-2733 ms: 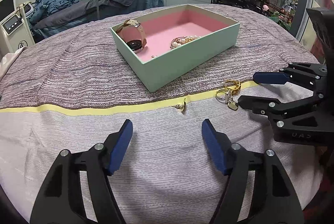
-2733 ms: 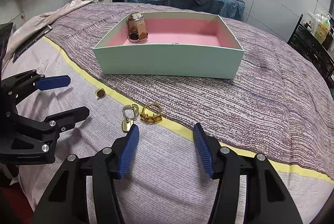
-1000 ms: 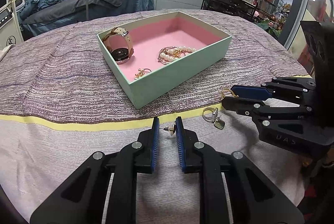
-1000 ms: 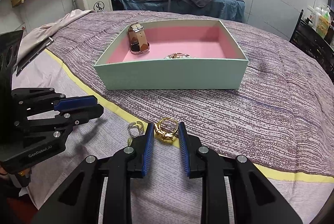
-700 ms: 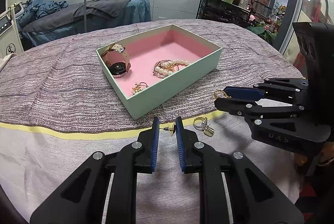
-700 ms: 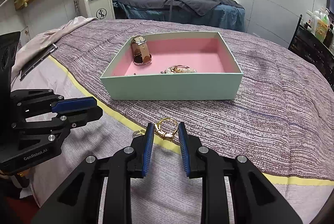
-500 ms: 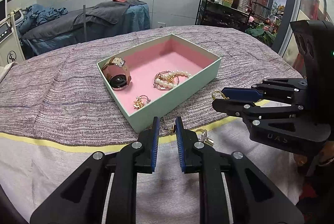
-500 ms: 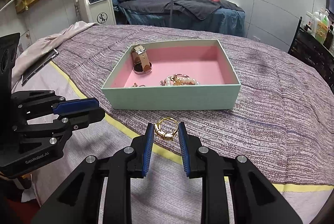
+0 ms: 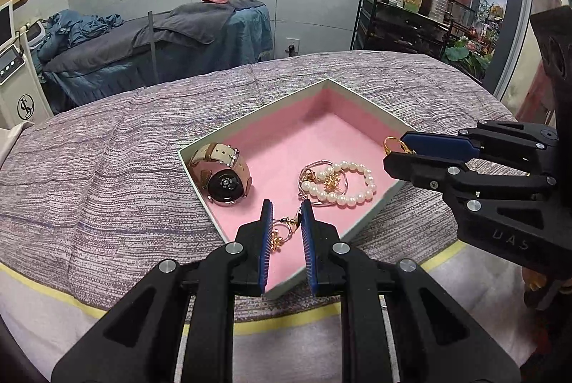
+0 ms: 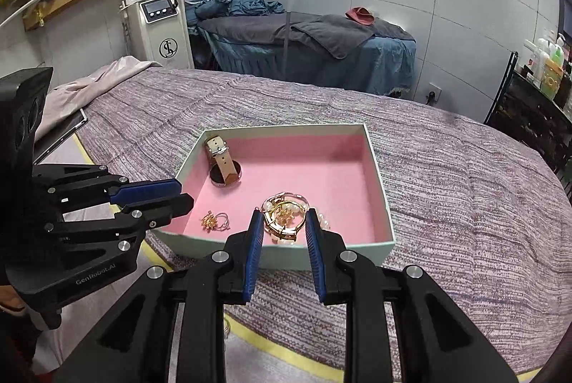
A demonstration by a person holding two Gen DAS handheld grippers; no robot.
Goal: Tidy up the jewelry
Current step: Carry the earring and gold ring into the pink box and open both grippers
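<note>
left hand-held gripper [image 9: 286, 215] pinching earring [image 9: 294, 221], above box [image 9: 250, 125]

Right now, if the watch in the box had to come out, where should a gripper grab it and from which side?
Probably the tan strap, from above. The watch lies on its side in a corner of the box, dial facing sideways, strap looped up. The loop stands clear of the pink floor, so fingers could close across its width; the round case offers less purchase.

Your open room is the pink box floor [image 9: 314, 136] toward its far corner; the watch [image 9: 225, 175], pearl bracelet [image 9: 339, 183] and earring [image 10: 214, 221] crowd its near edge.
</note>
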